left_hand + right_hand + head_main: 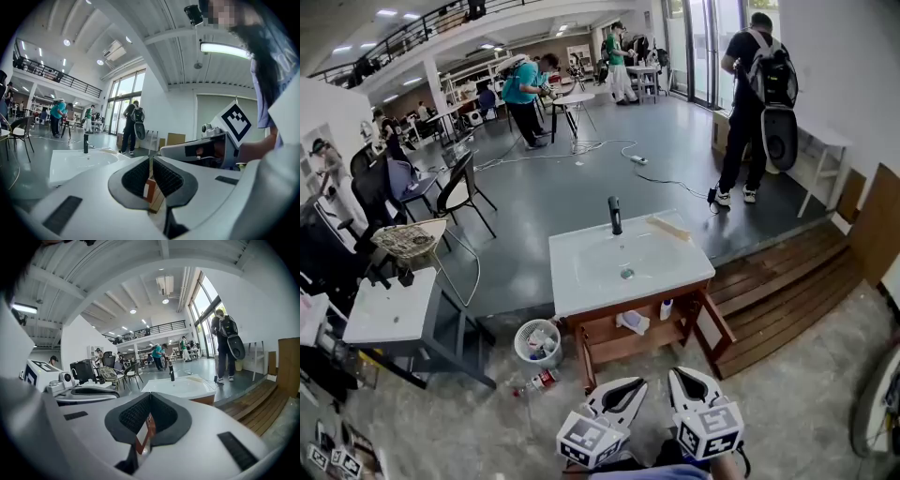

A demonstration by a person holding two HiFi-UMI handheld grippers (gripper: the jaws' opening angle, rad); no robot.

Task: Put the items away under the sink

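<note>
While the left tongs (630, 384) and right tongs (682, 375) hang side by side at the bottom centre of the head view, the white sink (581, 272) on its wooden cabinet stands in the middle of the frame, well apart from them. The shelf (619, 345) under the sink carries a white item (633, 322) and a small bottle (666, 308). Another bottle (540, 381) lies on the floor at the cabinet's lower left, near a round bin (517, 343) with things in it.

Likely risks: the lying bottle could roll away if it is nudged off-centre. A reach into the low shelf might topple the small bottle standing there. It might also catch what looks like an open door (713, 328) at the cabinet's right.

The left tongs are clenched, tips meeting, with nothing between them. The right tongs are likewise fully clenched and empty. Neither touches any item, so both would need to be released before anything can be picked up.
</note>
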